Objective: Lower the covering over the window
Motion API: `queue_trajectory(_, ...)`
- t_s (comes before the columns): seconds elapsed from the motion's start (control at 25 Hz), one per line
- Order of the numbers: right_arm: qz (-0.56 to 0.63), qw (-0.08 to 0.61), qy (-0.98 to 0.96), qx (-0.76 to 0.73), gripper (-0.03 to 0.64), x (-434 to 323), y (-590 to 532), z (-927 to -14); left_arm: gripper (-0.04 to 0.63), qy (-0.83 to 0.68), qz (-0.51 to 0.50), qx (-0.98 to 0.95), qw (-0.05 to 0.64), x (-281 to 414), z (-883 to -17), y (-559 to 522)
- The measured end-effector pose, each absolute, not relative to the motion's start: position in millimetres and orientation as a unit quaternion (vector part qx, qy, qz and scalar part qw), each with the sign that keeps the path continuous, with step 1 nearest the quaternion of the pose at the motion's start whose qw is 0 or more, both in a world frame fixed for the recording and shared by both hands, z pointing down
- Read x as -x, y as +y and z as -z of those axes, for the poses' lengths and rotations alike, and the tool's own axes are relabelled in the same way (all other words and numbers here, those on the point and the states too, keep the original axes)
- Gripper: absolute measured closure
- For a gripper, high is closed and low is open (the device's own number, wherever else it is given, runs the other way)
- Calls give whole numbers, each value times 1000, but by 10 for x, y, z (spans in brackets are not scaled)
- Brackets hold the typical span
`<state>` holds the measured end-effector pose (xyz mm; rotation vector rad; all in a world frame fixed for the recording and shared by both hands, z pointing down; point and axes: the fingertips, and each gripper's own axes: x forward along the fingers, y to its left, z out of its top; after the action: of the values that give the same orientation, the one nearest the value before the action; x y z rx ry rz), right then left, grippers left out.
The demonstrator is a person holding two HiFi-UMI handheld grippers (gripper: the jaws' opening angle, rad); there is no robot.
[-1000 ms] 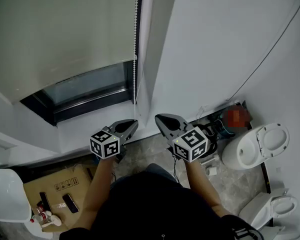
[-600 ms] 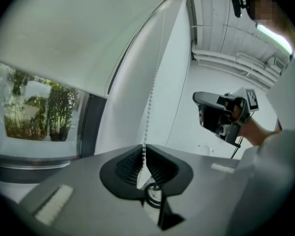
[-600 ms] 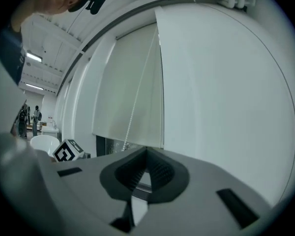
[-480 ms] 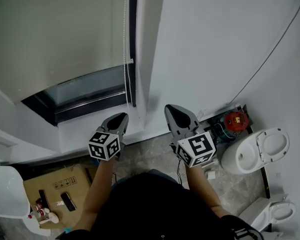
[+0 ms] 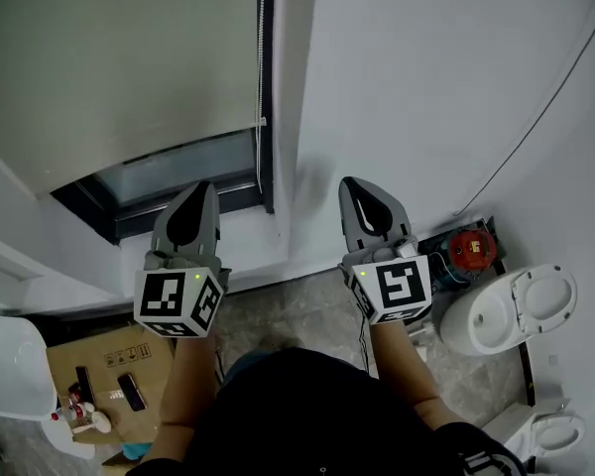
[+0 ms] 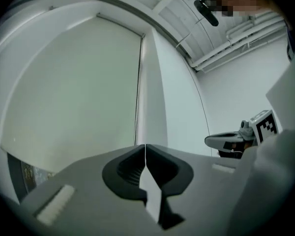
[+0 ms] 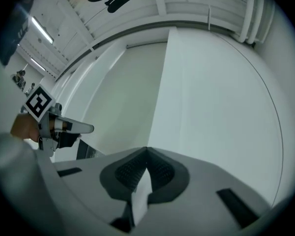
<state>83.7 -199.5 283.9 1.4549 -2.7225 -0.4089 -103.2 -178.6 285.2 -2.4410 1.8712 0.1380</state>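
A pale roller blind [image 5: 119, 58] covers most of the window, leaving a strip of dark glass [image 5: 178, 172] bare below its bottom edge. Its bead chain [image 5: 258, 67] hangs down the right side of the frame. My left gripper [image 5: 196, 191] is shut and empty, pointing at the sill left of the chain and below it. My right gripper [image 5: 360, 188] is shut and empty in front of the white wall to the right of the window. The left gripper view shows the blind [image 6: 73, 92] and chain [image 6: 139, 82] above the shut jaws. Neither gripper touches the chain.
A white wall [image 5: 426, 87] with a thin cable [image 5: 535, 117] stands right of the window. Below on the floor are a toilet [image 5: 511, 310], a red device [image 5: 466, 246] and a cardboard box [image 5: 99, 365] with small items on it.
Both grippers have risen from near the floor level of the picture to sill height; the left one came up most in the last half second and now points straight at the window.
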Motion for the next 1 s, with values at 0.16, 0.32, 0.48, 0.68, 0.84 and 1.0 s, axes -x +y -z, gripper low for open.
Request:
queue_trajectory(0.16, 149, -4, -874, -462, 604, -851, -1902, -2667, 581, 612, -60, 787, 52, 1017, -2622, -1650)
queue_trajectory(0.32, 150, -5, -872, -465, 604, -907, -1795, -2683, 581, 609, -59, 789, 54, 926, -2666, -1532)
queue_trajectory(0.48, 154, -7, -870, -468, 604, -956, -1745, -2670, 581, 604, -55, 794, 47, 813, -2711, -1469)
queue_trajectory(0.68, 170, 6, -880, -443, 604, -909, -1727, -2606, 581, 597, -52, 799, 51, 691, -2693, -1459)
queue_trajectory(0.84, 162, 1, -883, -440, 604, -887, -1759, -2675, 581, 597, -47, 799, 50, 672, -2756, -1463)
queue_trajectory(1.0, 157, -6, -885, -437, 605, -853, -1813, -2721, 581, 599, -48, 798, 49, 674, -2794, -1478)
